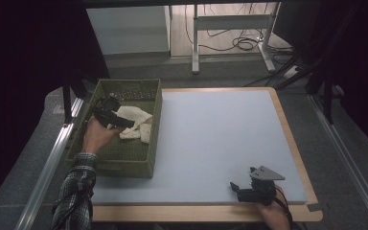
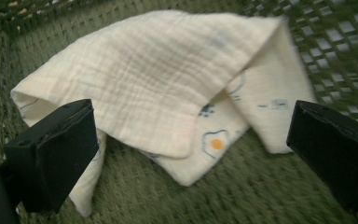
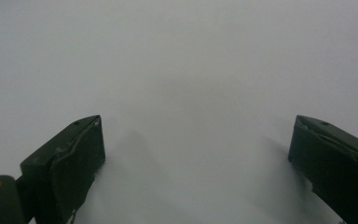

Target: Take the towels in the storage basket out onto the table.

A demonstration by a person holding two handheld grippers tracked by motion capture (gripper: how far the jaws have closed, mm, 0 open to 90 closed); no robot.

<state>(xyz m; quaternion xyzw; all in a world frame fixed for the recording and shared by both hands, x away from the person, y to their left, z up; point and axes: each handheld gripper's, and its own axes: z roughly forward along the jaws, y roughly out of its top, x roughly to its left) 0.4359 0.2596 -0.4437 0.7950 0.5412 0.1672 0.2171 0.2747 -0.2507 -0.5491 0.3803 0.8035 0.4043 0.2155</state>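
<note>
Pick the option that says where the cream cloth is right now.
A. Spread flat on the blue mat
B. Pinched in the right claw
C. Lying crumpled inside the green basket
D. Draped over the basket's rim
C: the cloth lies folded over itself on the floor of the green basket, with the left claw open in front of it and not yet closed on it.

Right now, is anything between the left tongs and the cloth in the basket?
Nothing visible. The left tongs hang open inside the green mesh basket, jaws spread to either side of the folded cream cloth, with the cloth's near edge lying directly between them on the basket floor.
</note>
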